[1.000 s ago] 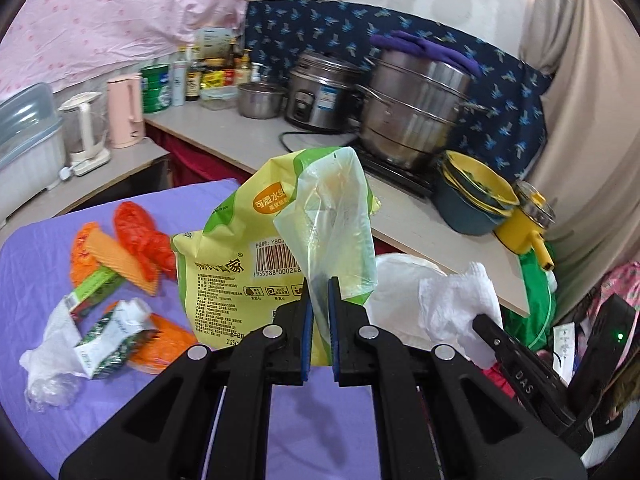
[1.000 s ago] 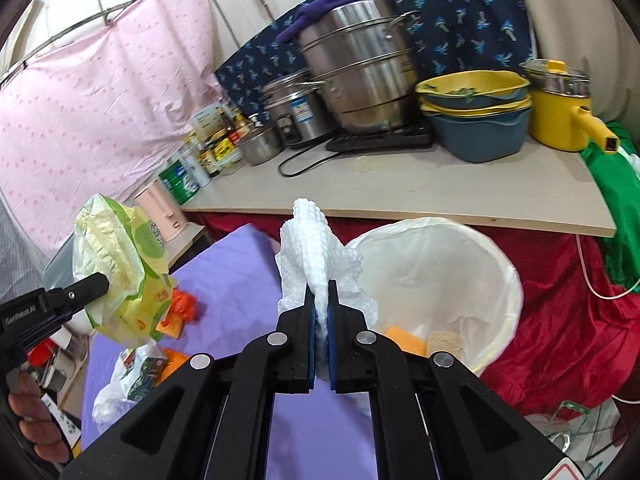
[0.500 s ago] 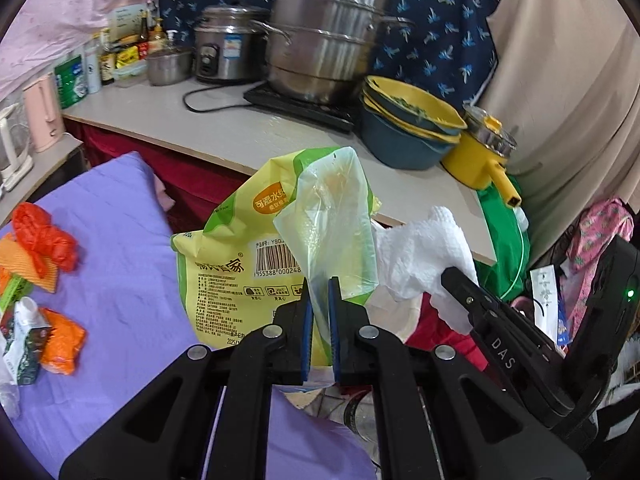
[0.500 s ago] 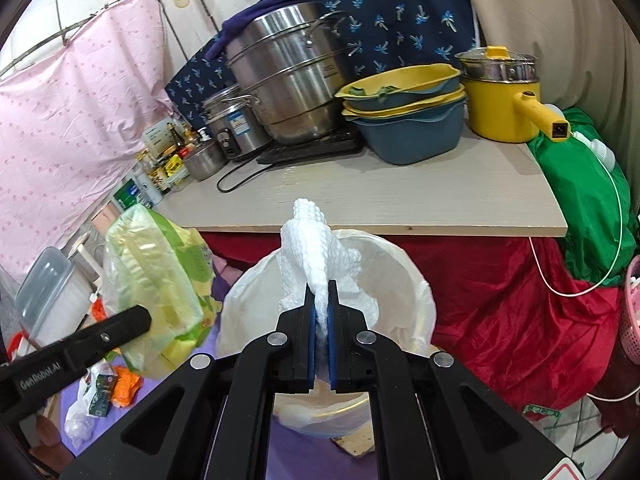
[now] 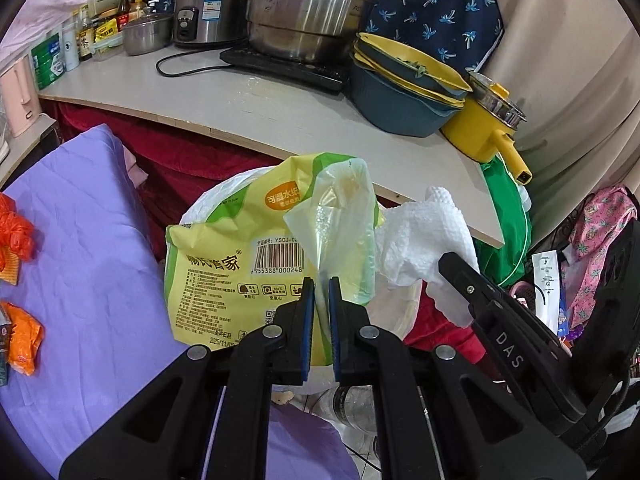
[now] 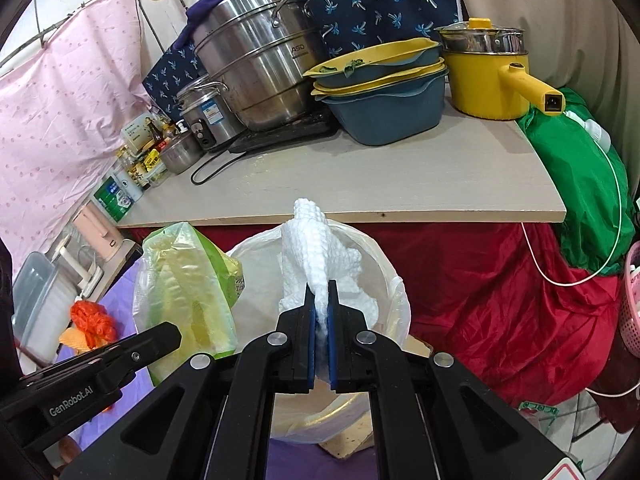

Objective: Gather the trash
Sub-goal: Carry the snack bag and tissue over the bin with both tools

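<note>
The counter, wide and pale, runs across the back from 9 to 3 o'clock and carries the steel steamer pot, the stacked blue and yellow basins and the yellow pot; below its front edge, against the red cloth, stands the white-lined trash bin, and at 8 o'clock the purple-covered surface bears orange wrappers not yet collected. The step in hand looks like the drop: both pieces of trash are carried to the bin. The left tongs are pinched nearly closed on a thin greenish plastic bag together with the yellow-green package, which hangs in front of the bin's rim at its 9 o'clock side; the right tongs are clamped tight on a crumpled white paper towel, which sits over the bin's mouth. The next move, as I judge it, calls for bringing the package further over the opening, since it is broad and may catch the rim, then parting both tongs so each piece falls inside; the light bag could cling to the pads. Against the frame a second ago, the bin has come from the far right edge of the left view to directly behind the package, the orange wrappers have slid out toward 9 o'clock, and in the right view the bin has moved from 4 o'clock to dead centre under the towel, while both grips are unchanged
</note>
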Motion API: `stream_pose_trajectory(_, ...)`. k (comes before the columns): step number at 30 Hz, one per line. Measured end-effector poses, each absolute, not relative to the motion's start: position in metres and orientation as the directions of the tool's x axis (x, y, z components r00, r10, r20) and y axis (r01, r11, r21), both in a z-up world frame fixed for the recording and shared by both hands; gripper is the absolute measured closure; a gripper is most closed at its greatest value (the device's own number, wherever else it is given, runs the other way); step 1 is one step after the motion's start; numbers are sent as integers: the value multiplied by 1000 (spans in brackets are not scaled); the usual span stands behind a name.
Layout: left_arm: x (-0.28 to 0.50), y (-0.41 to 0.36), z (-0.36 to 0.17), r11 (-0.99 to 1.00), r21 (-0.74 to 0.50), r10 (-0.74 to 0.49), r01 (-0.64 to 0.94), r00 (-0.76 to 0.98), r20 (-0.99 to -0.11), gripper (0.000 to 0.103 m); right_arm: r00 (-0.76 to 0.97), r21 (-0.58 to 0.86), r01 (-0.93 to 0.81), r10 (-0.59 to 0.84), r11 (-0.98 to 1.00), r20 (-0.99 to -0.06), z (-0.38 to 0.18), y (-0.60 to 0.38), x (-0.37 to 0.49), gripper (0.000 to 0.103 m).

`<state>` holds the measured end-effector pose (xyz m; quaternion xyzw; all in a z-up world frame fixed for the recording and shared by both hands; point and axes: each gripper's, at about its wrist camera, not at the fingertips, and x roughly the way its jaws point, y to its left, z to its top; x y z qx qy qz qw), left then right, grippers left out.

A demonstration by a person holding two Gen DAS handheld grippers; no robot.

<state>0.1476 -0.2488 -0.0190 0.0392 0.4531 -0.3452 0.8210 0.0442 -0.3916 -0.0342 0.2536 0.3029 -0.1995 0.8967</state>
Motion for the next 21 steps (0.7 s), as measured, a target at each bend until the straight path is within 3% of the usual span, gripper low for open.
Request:
stream_pose_trajectory(4, 153, -250, -24, 763, -256, -530, 594, 347, -774, 93, 731, 335, 512, -197, 791, -653, -39, -393, 50, 98)
stream_pose_trajectory(5, 154, -250, -25, 762, -260, -531, 593, 344, -774, 88, 730, 335, 511, -195, 791, -655, -40, -393, 51, 98)
stream_pose_trajectory(6, 156, -250, -25, 764, -259, -528, 591, 342, -778, 81, 732, 338, 506, -187, 793, -656, -41, -393, 53, 97)
stream_pose_trajectory(7, 157, -250, -27, 770, -258, -522, 584, 343, -781, 64, 732, 341, 504, -182, 793, -657, -41, -393, 54, 93)
stream_pose_trajectory(8, 158, -248, -26, 777, -256, -518, 575, 352, -779, 53, 733, 346, 504, -180, 792, -656, -42, -392, 55, 92)
stream_pose_trajectory(14, 164, -240, -22, 795, -244, -510, 556, 393, -765, 48, 744, 350, 484, -167, 802, -648, -37, -391, 62, 89)
stream_pose_trajectory(18, 167, -232, -15, 806, -240, -508, 541, 422, -751, 38, 763, 358, 470, -168, 807, -624, -29, -388, 62, 74)
stream_pose_trajectory(21, 168, -228, -11, 812, -238, -505, 532, 438, -744, 35, 766, 344, 457, -166, 820, -621, -23, -383, 65, 73)
